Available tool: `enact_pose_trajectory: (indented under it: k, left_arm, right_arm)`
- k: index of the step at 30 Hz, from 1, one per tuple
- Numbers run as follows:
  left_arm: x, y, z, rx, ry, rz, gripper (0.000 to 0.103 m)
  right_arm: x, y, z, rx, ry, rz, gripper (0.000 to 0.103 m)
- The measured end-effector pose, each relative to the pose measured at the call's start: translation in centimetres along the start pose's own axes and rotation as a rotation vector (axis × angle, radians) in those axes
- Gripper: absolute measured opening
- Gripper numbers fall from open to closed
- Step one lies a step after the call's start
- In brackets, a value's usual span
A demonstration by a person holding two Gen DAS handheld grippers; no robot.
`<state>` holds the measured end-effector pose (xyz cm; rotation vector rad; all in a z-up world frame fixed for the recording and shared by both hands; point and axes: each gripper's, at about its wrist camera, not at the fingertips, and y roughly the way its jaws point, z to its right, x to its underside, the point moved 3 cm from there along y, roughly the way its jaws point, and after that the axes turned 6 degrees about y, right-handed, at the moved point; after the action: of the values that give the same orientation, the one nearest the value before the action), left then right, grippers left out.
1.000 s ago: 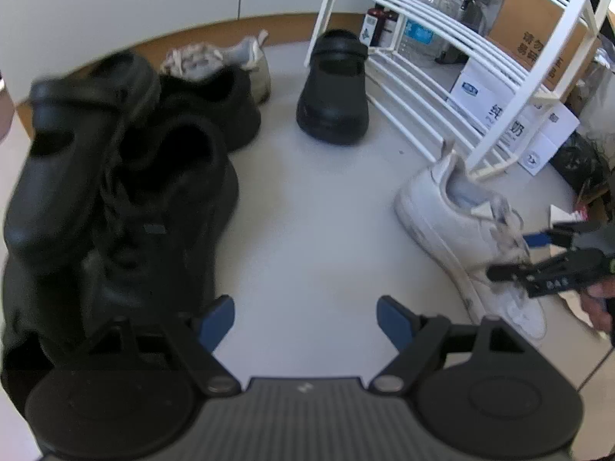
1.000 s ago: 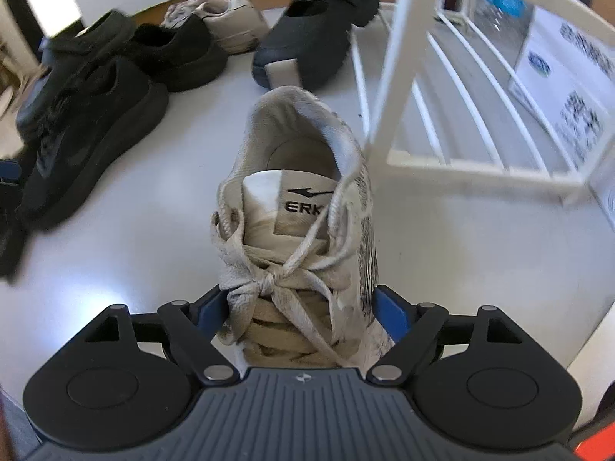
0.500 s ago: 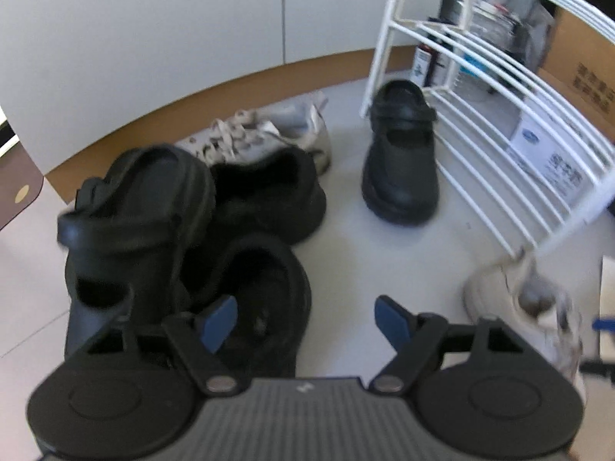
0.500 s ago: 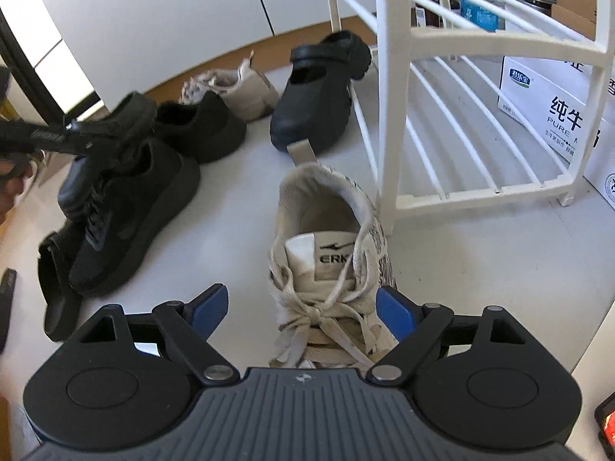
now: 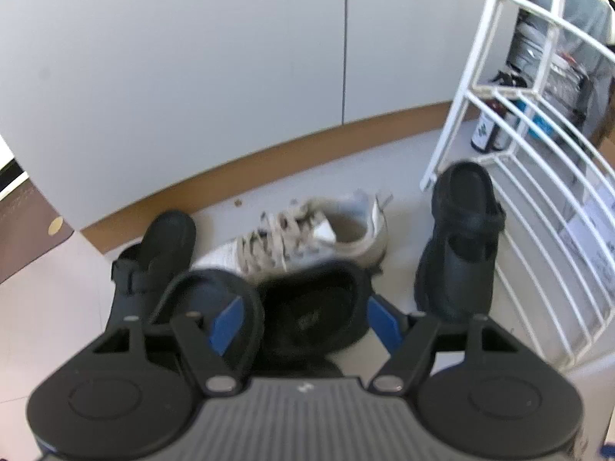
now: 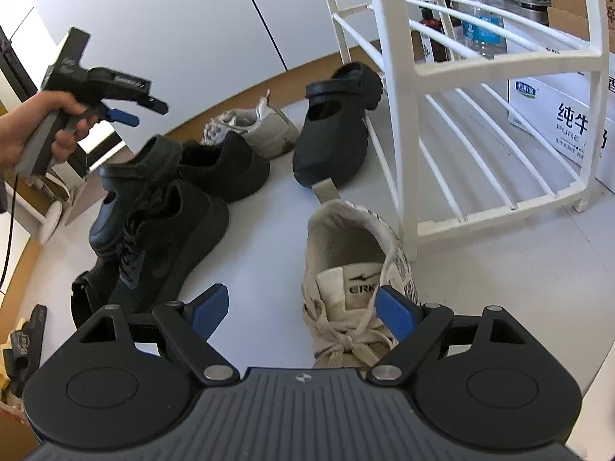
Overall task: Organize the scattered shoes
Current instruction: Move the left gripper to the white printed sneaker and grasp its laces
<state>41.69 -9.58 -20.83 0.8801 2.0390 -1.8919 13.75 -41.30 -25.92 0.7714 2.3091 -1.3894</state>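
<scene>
My left gripper [image 5: 305, 322] is open and empty, high above a heap of black shoes. Under it lies a black slip-on [image 5: 311, 307] with a dark fuzzy opening, and a black strap clog [image 5: 153, 261] leans to its left. Behind them rests a white laced sneaker [image 5: 307, 230]; another black clog [image 5: 461, 246] stands by the white rack [image 5: 538, 161]. My right gripper [image 6: 303, 311] is open too. A white sneaker [image 6: 357, 276] sits on the floor by its right finger, outside the gap. The left gripper [image 6: 142, 113] shows in a hand [image 6: 38, 130] above the black pile [image 6: 161, 230].
The white wire shoe rack [image 6: 480, 115] stands at the right with bare lower shelves. Cardboard boxes [image 6: 557, 119] and bottles [image 6: 480, 27] sit behind it. A wall with a brown skirting [image 5: 269, 161] closes the back. A dark slipper [image 6: 23, 345] lies at the far left.
The left gripper rose and tilted up toward the wall, over the black shoes. The right gripper pulled back and to the left; the white sneaker is no longer between its fingers.
</scene>
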Motion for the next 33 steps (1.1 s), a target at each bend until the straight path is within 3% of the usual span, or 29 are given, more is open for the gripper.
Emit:
enact_pose_trajectory:
  k: [2,7,18,22,33]
  left_arm:
    - [-1.3,0.6,-0.1,-0.013,-0.011,-0.003,0.069]
    - [-4.1,3.9,-0.8,-0.003,-0.117,-0.054,0.046]
    - [-5.8,10.1,-2.1,-0.034,-0.211,-0.150,0.040]
    - [-4.8,12.5,-3.3,-0.036,-0.269,-0.163,0.029]
    - [-3.6,17.2,-5.2,-0.002,-0.393,-0.172,0.030]
  right_arm:
    - [-0.1,-0.1,0.0,-0.006,0.001,0.004,0.088]
    - [-0.1,0.0,0.4,-0.001,0.011,-0.002,0.088]
    - [-0.3,-0.3,0.8,0.016,0.006,-0.002,0.088]
    - [-0.2,-0.8,0.8,0.051,-0.018,0.024,0.088]
    - [1.3,-1.2,2.2,0.092,-0.022,-0.034,0.088]
